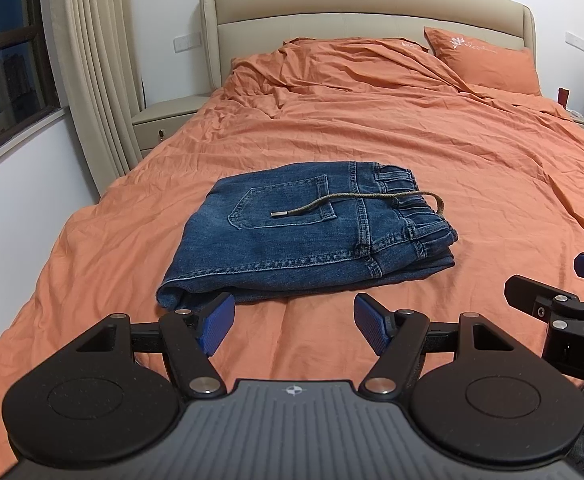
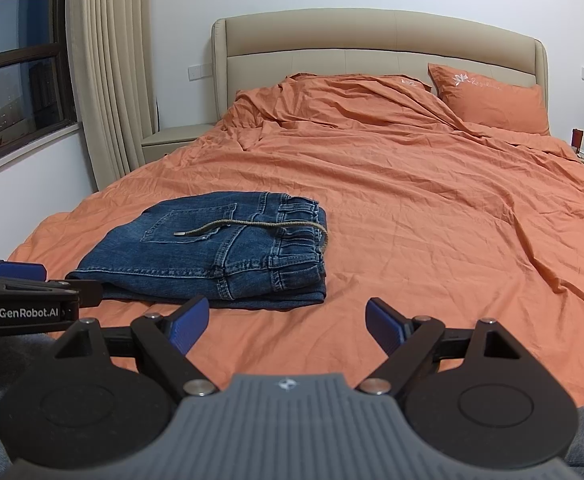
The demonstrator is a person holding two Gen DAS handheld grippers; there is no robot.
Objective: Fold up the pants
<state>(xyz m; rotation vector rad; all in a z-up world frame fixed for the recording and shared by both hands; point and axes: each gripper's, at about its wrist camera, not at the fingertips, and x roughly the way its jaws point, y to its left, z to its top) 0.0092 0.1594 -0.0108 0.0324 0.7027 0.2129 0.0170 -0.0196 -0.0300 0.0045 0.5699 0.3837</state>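
Left wrist view puts the jeans (image 1: 308, 236) at centre frame, folded into a compact stack on the orange bed (image 1: 452, 152), waistband to the right, drawstring (image 1: 352, 202) trailing across the back pocket. My left gripper (image 1: 294, 326) sits low in the frame, jaws apart and empty, just short of the near fold. In the right wrist view the jeans (image 2: 212, 252) lie left of centre, and my right gripper (image 2: 286, 322) is likewise spread with nothing in it. I judge the fold done; both claws are held off the cloth so the stack is not disturbed.
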